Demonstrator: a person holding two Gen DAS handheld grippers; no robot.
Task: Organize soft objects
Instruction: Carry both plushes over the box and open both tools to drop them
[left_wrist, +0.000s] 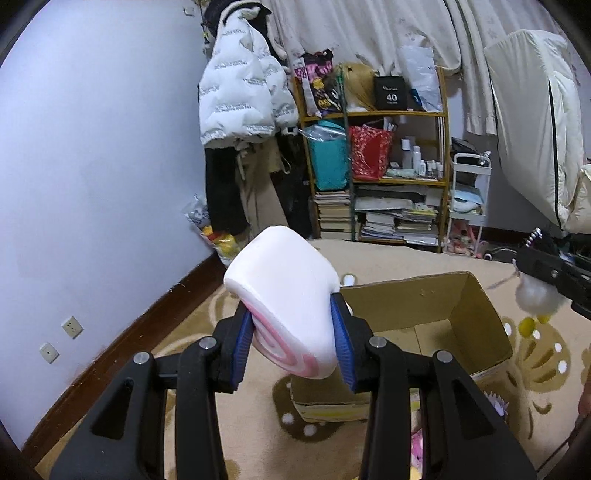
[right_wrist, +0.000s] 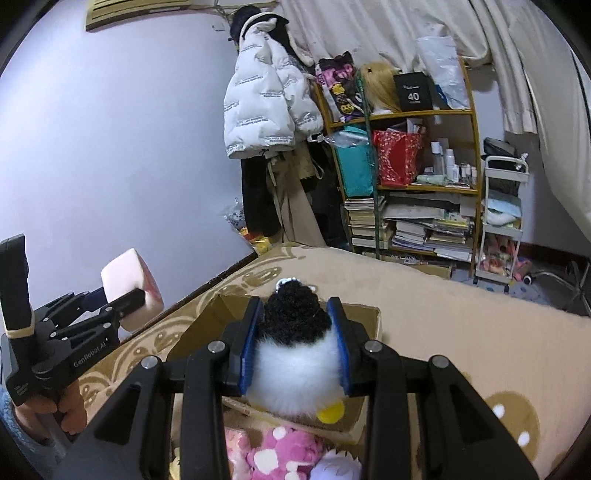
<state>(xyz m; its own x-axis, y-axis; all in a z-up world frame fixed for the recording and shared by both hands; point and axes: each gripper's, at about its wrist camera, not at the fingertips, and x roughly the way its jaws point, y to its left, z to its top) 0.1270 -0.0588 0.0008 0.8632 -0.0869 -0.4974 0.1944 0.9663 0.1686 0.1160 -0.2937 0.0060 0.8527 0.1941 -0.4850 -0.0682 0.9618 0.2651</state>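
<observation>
Left hand-held gripper (left_wrist: 293, 341): clamped on pink-and-white foam roll (left_wrist: 284, 295), cardboard box (left_wrist: 424, 325) open at its 3 o'clock; right hand-held gripper (right_wrist: 295, 345): pinching black-and-white plush penguin (right_wrist: 293, 354) above box; advice: carry both over the opening, lower, then release.

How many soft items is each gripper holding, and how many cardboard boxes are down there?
Pink-and-white foam block in left gripper: 1
Black-and-white fluffy toy in right gripper: 1
Cardboard box: 1
Total: 3
</observation>
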